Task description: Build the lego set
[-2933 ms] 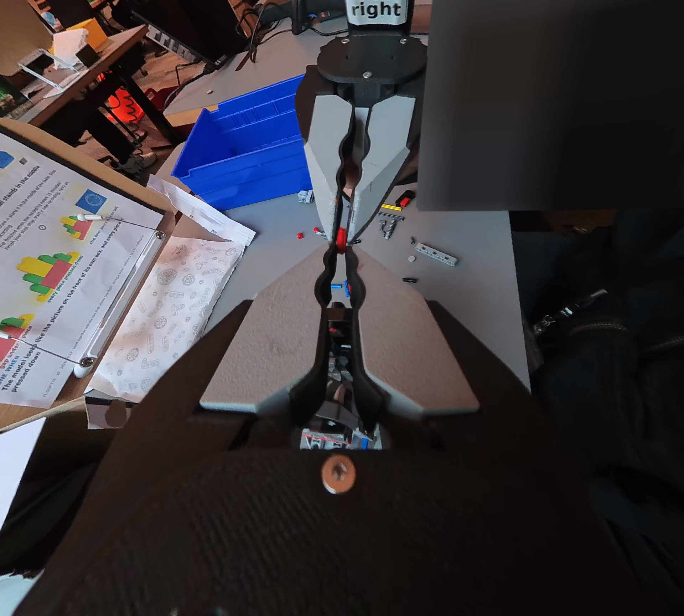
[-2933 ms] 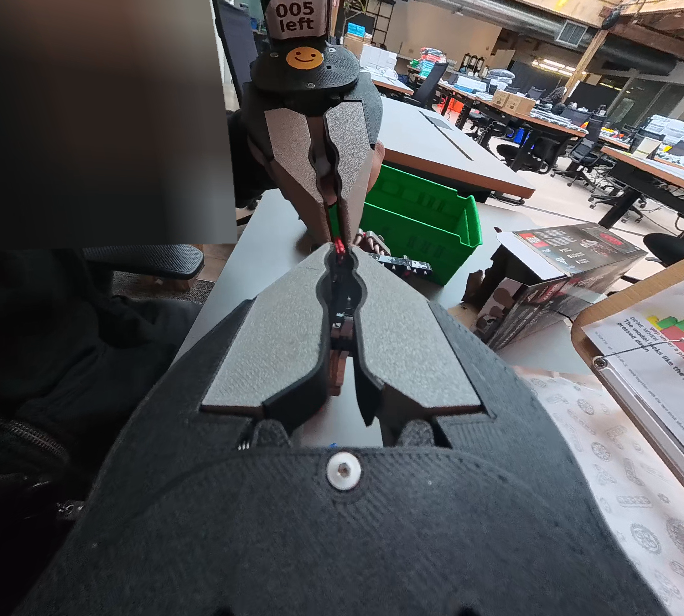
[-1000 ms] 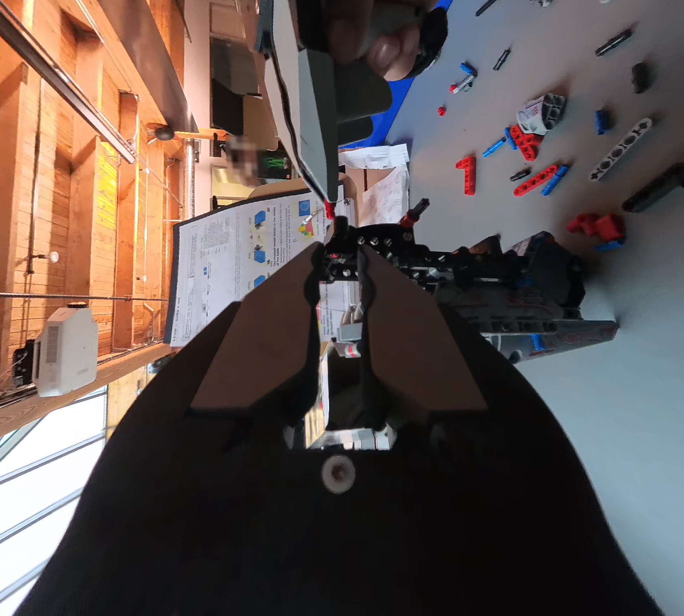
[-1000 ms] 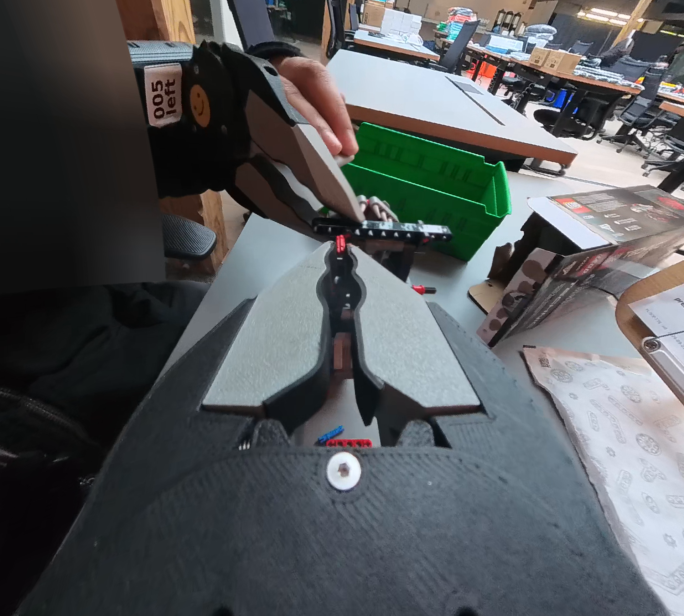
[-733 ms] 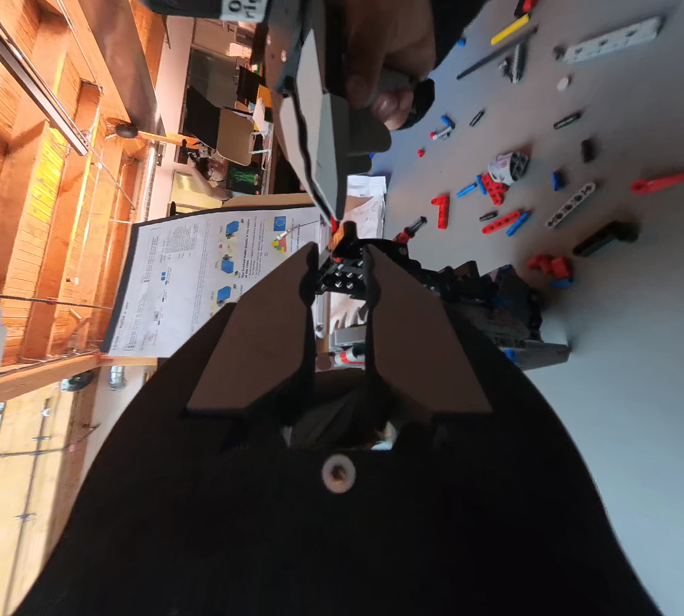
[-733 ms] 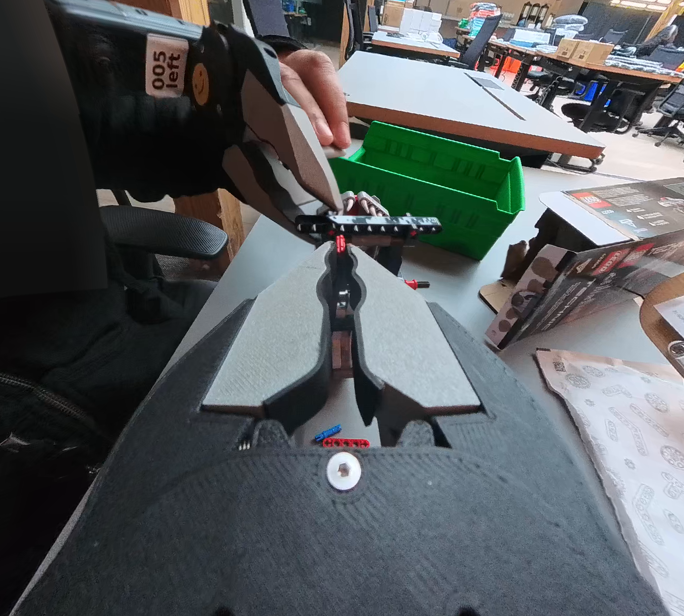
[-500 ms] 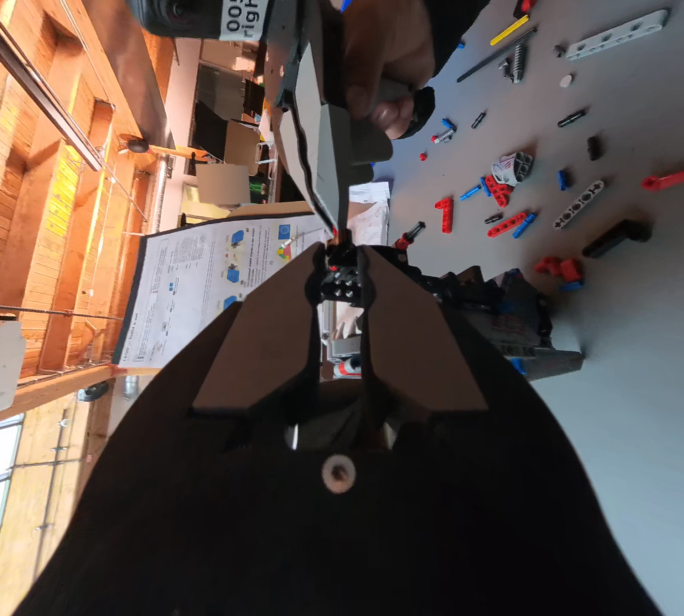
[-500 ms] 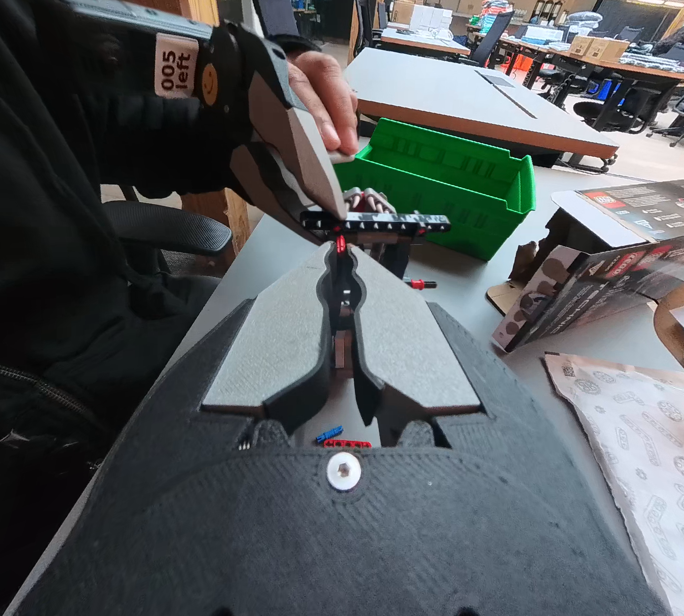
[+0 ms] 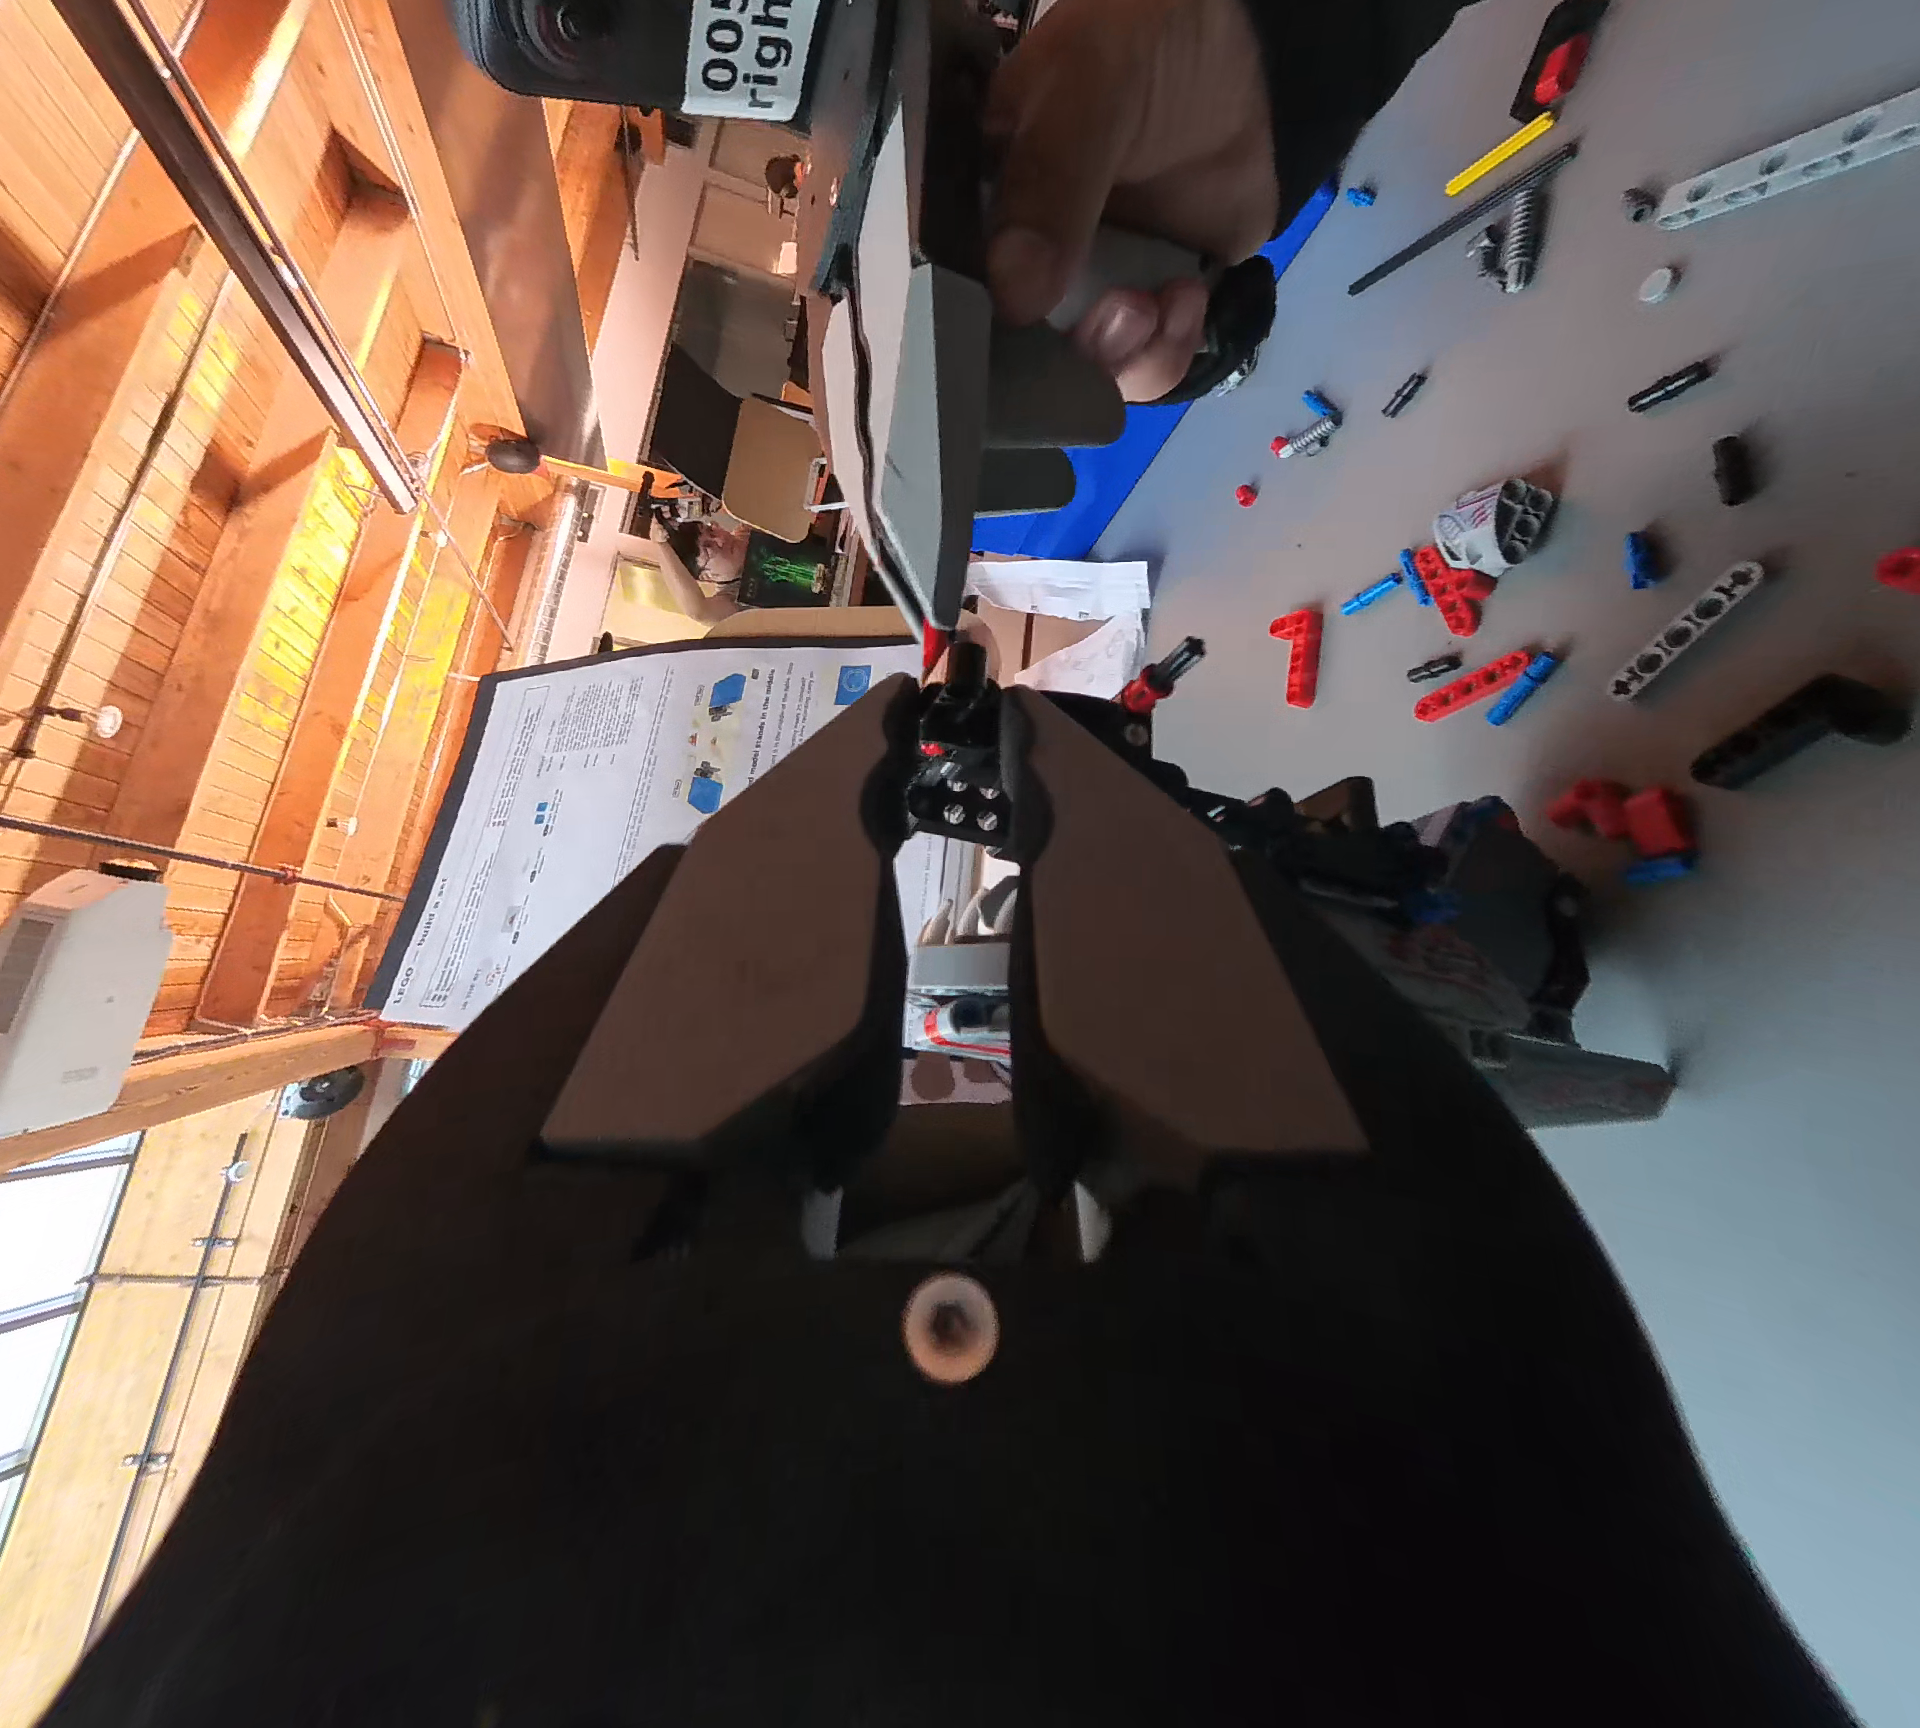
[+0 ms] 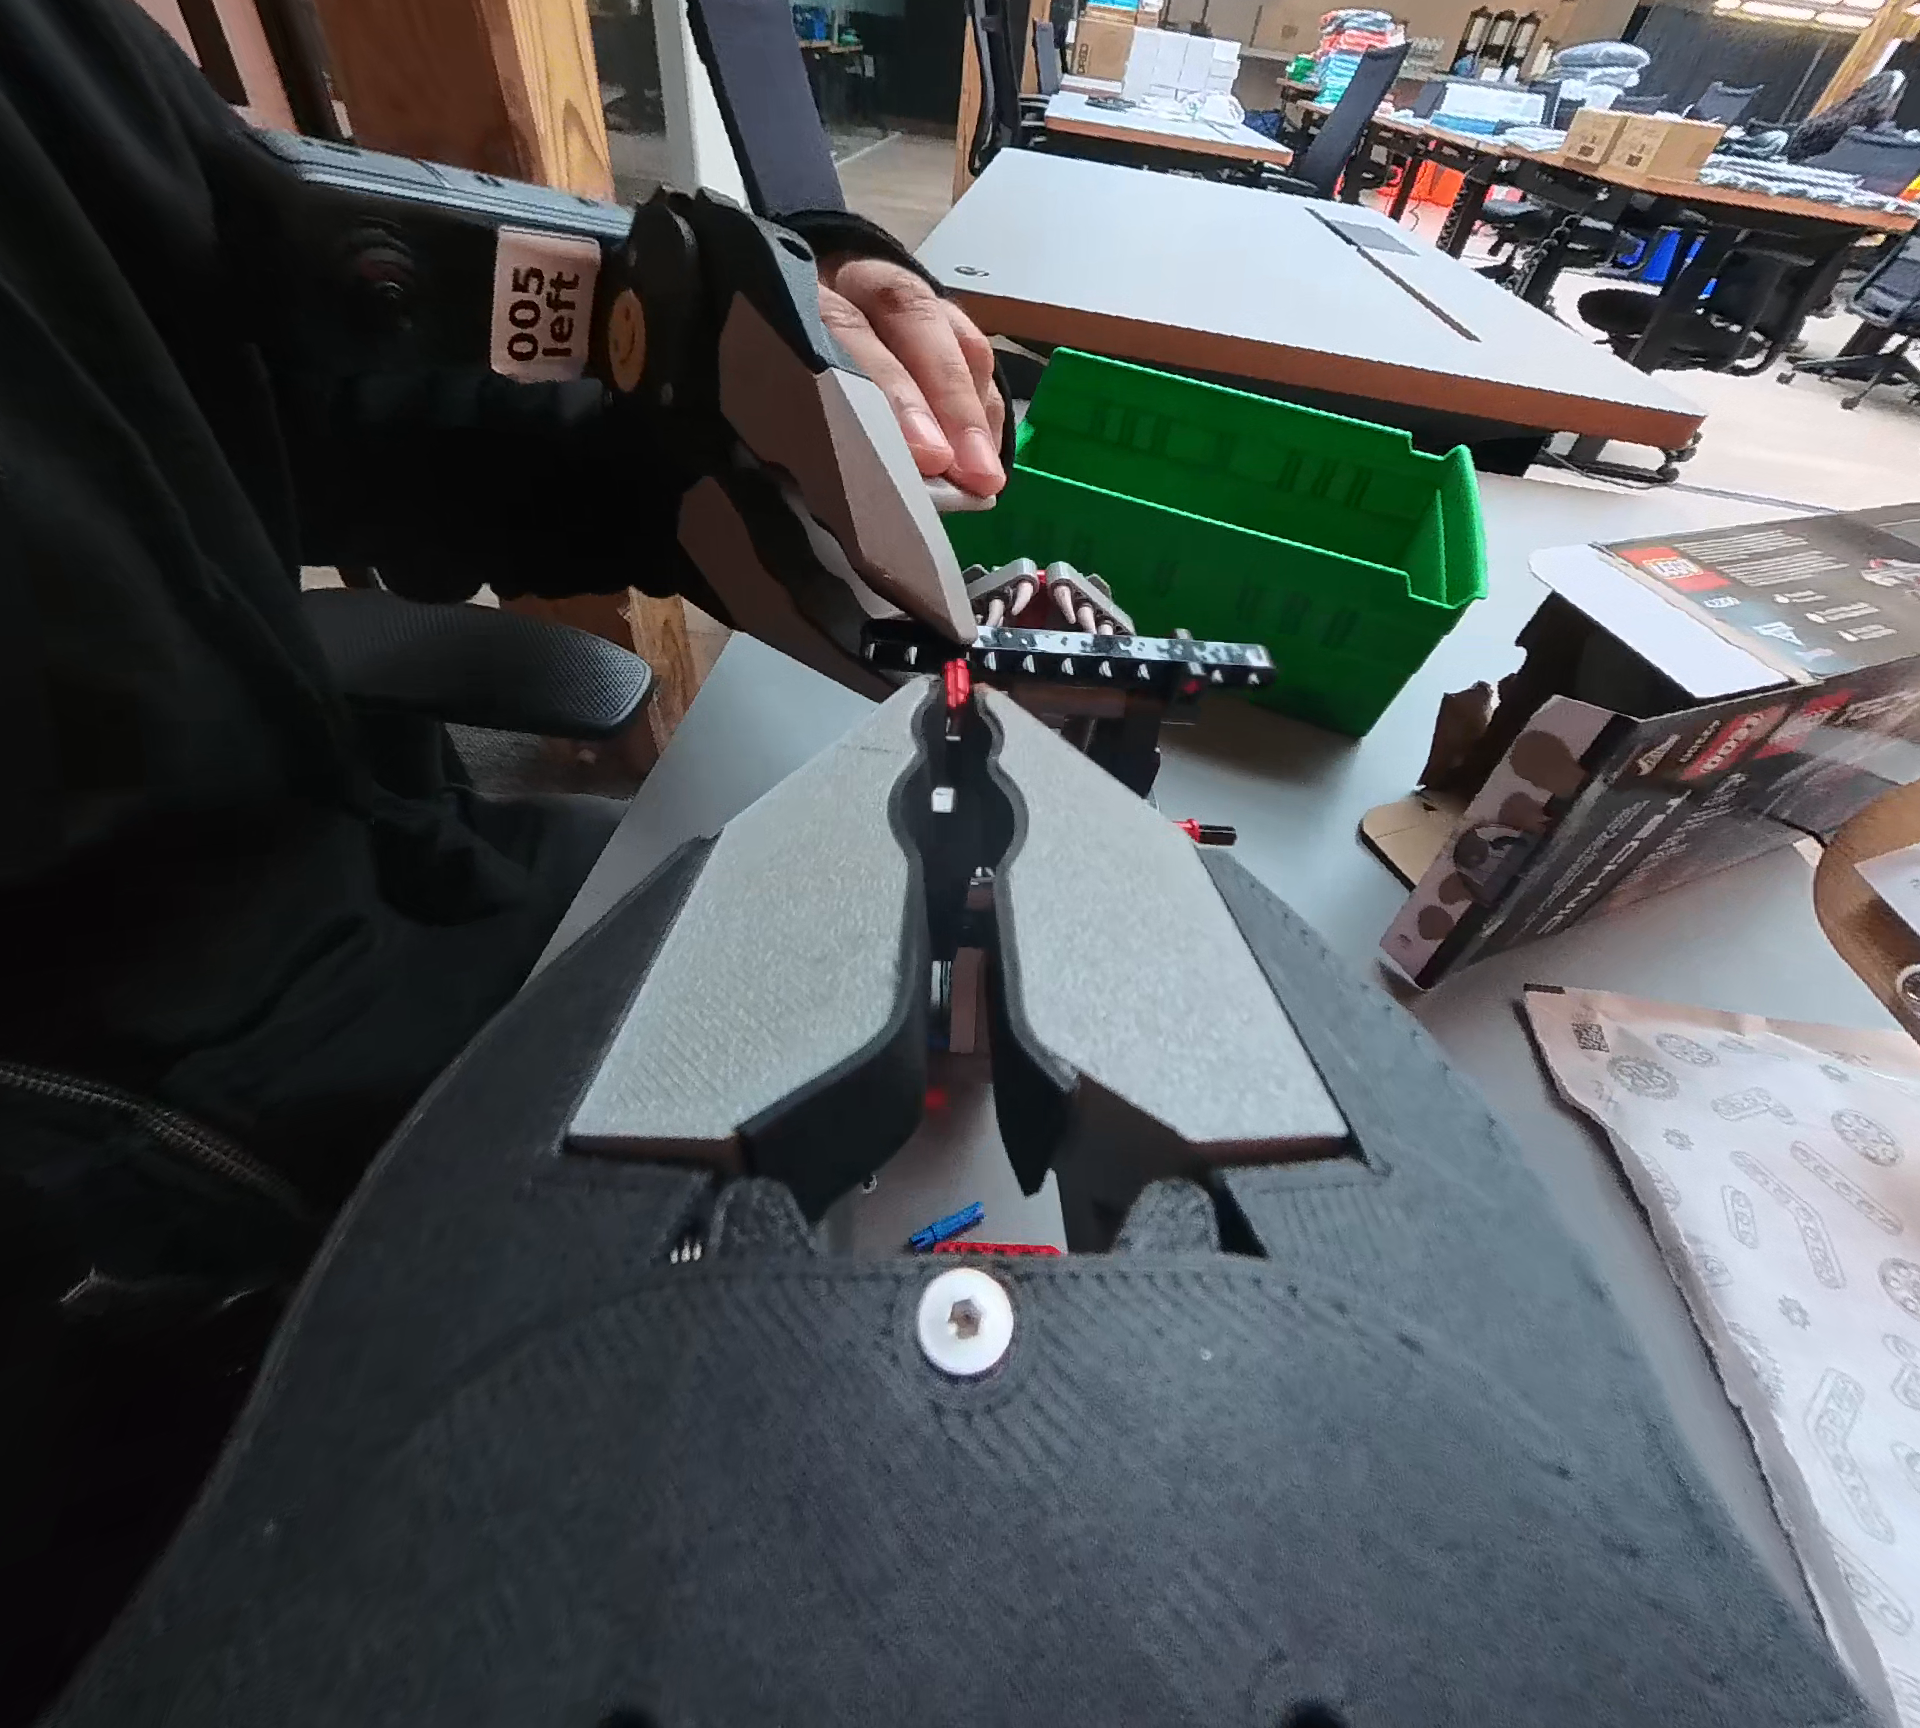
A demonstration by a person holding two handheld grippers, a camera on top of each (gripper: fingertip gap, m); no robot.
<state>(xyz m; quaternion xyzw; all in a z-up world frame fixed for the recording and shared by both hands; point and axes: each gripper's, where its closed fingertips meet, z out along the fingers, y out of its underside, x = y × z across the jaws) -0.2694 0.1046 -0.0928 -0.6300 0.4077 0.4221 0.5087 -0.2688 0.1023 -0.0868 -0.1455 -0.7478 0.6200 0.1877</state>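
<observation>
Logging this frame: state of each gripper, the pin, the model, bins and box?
Left gripper: shut on the model's black beam.
Right gripper: shut on the red pin.
Red pin: tip at the beam's underside, not seated.
Model: part-built, its end held off the table.
Green bin: upright; contents hidden.
Box: open, on its side.

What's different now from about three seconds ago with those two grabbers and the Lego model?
The left hand-held gripper has rolled onto its side, turning the model's black beam level in front of the right hand-held gripper. Before, the two met tip to tip, upright. The right one has brought its red pin up against the beam's near edge. Unchanged: left shut on the beam, right shut on the pin, green bin and box in place.
</observation>
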